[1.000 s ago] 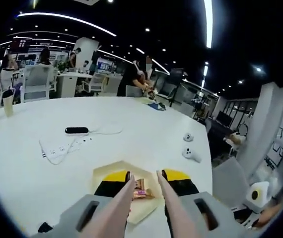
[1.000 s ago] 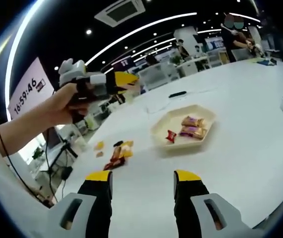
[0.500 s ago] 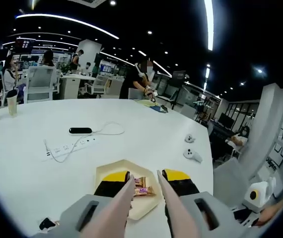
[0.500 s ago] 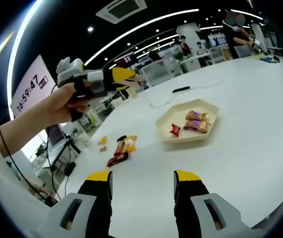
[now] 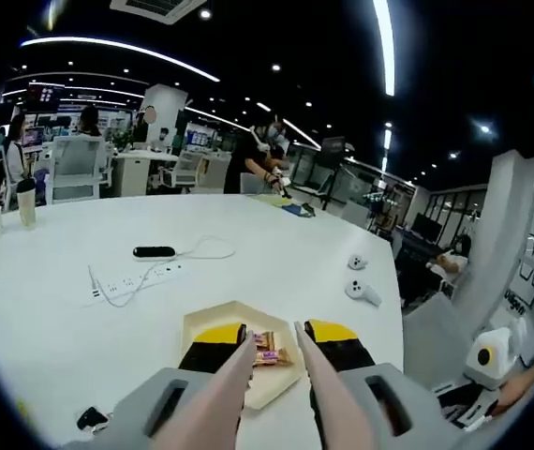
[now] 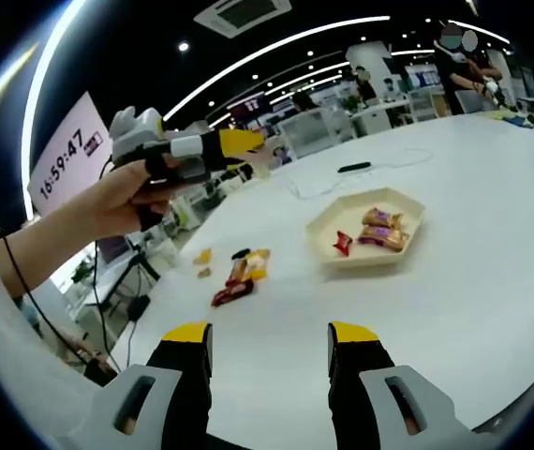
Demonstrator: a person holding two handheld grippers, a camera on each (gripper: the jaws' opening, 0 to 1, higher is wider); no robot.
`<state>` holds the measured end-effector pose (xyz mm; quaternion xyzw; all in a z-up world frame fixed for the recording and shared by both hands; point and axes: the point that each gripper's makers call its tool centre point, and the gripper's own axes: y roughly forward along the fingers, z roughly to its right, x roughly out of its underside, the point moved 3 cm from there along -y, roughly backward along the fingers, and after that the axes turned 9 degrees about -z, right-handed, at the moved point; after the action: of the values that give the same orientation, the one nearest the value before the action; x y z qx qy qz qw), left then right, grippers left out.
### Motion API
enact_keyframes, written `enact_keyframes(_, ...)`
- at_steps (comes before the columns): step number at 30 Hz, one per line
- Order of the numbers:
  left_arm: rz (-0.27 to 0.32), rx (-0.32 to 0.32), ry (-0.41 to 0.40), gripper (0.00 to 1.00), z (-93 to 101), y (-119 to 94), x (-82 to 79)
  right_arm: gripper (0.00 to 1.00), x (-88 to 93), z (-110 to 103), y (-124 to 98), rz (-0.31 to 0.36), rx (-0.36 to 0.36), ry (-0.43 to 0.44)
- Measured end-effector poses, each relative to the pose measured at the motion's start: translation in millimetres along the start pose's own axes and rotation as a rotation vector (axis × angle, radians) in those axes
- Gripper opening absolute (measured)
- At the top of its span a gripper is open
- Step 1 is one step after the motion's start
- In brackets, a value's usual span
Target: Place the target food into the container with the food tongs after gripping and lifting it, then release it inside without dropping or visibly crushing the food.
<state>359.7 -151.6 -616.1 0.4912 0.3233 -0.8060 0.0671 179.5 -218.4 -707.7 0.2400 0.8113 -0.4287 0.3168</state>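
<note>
My left gripper (image 5: 274, 336) is shut on pale food tongs (image 5: 225, 389), whose two arms stand apart with nothing between their tips. They hover over a cream hexagonal tray (image 5: 211, 321) that holds wrapped snacks (image 5: 272, 354). In the right gripper view the tray (image 6: 328, 225) holds a red snack (image 6: 342, 242) and orange-purple packs (image 6: 384, 230). A hand holds the left gripper (image 6: 187, 155) high at the left, well above the table. Loose snacks (image 6: 239, 277) lie on the white table left of the tray. My right gripper (image 6: 269, 342) is open and holds nothing.
A white power strip (image 5: 126, 279) with its cable, a black device (image 5: 155, 251) and two white controllers (image 5: 361, 292) lie beyond the tray. A cup (image 5: 26, 202) stands at the far left edge. Small yellow pieces (image 6: 201, 256) lie near the loose snacks. People and chairs are far behind.
Both cameras have shifted a little, so the tray sits slightly further right in the right gripper view. The tongs stay apart over the tray; nothing was picked up or released.
</note>
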Motion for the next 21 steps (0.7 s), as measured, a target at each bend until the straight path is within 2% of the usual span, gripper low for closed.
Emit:
enact_keyframes(4, 0.000, -0.006, 0.032, 0.22, -0.6, -5.3, 2.2, 0.49, 1.8, -5.1, -0.3, -0.008, -0.007, -0.007)
enact_keyframes(8, 0.005, -0.008, 0.027, 0.23, -1.8, -9.7, 5.3, 0.49, 4.1, -10.9, 1.6, -0.023, -0.019, -0.023)
enact_keyframes(21, 0.004, -0.020, 0.069, 0.23, -2.9, -29.3, 14.7, 0.49, 5.5, -20.7, 1.3, -0.013, -0.026, -0.033)
